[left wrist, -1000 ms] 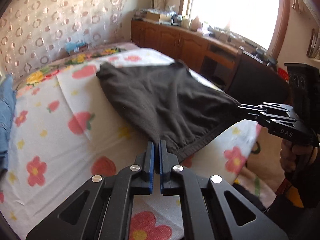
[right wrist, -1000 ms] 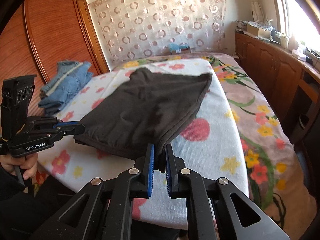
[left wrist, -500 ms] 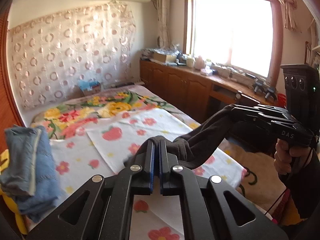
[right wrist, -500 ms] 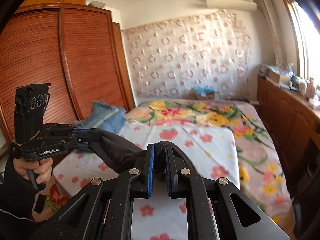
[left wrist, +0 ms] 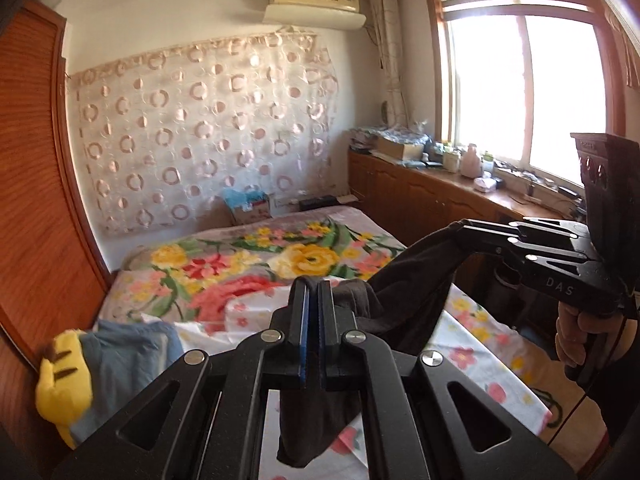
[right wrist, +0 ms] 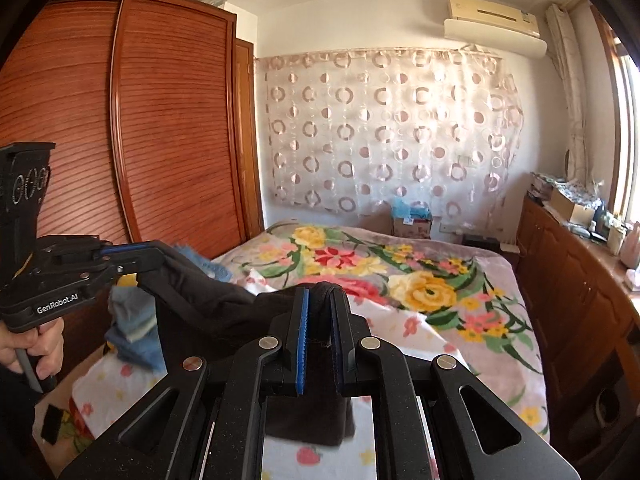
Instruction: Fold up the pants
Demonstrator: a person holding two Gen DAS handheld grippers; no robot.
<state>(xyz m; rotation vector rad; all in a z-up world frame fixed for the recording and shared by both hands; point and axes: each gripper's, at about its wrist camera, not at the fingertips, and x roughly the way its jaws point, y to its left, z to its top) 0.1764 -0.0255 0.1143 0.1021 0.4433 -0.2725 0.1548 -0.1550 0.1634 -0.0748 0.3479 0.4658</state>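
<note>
black pants (left wrist: 404, 292) pinched by left tongs (left wrist: 313, 292), right tongs (right wrist: 319, 300)

Both tongs are raised: the left tongs (left wrist: 313, 292) at lower centre and the right tongs (right wrist: 320, 300) likewise, each clamped tight on dark cloth.

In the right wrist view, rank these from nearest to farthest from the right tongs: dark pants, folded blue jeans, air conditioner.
1. The dark pants: clamped in the right tongs, draping left toward the left tongs.
2. The folded blue jeans: lower left, on the bed's edge.
3. The air conditioner: high on the far wall, upper right.
</note>
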